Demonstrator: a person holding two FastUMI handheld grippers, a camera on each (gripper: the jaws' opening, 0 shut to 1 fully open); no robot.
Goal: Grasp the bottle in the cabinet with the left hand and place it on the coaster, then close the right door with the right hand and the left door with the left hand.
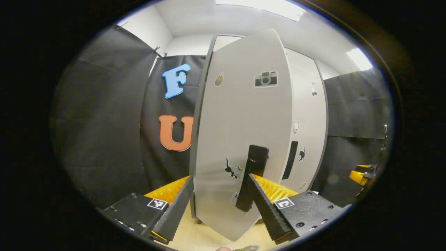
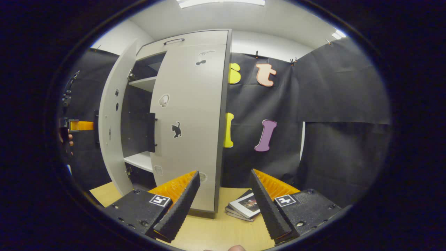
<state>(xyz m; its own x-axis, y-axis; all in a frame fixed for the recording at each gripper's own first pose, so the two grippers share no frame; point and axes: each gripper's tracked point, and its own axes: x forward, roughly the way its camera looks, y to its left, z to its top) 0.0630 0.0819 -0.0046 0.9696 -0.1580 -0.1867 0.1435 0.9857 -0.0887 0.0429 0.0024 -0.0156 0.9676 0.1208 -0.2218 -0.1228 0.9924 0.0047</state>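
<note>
The left gripper [image 1: 223, 205] stands with jaws spread wide around the left door [image 1: 240, 139], its handle [image 1: 253, 177] between them. The right gripper [image 2: 223, 202] gapes empty near the shut right door [image 2: 190, 118], above the bench [image 2: 216, 233].

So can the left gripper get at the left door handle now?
Probably yes. The left gripper is open, its fingers straddling the left door's free edge, with the handle just ahead between them. Nothing sits in the way.
</note>
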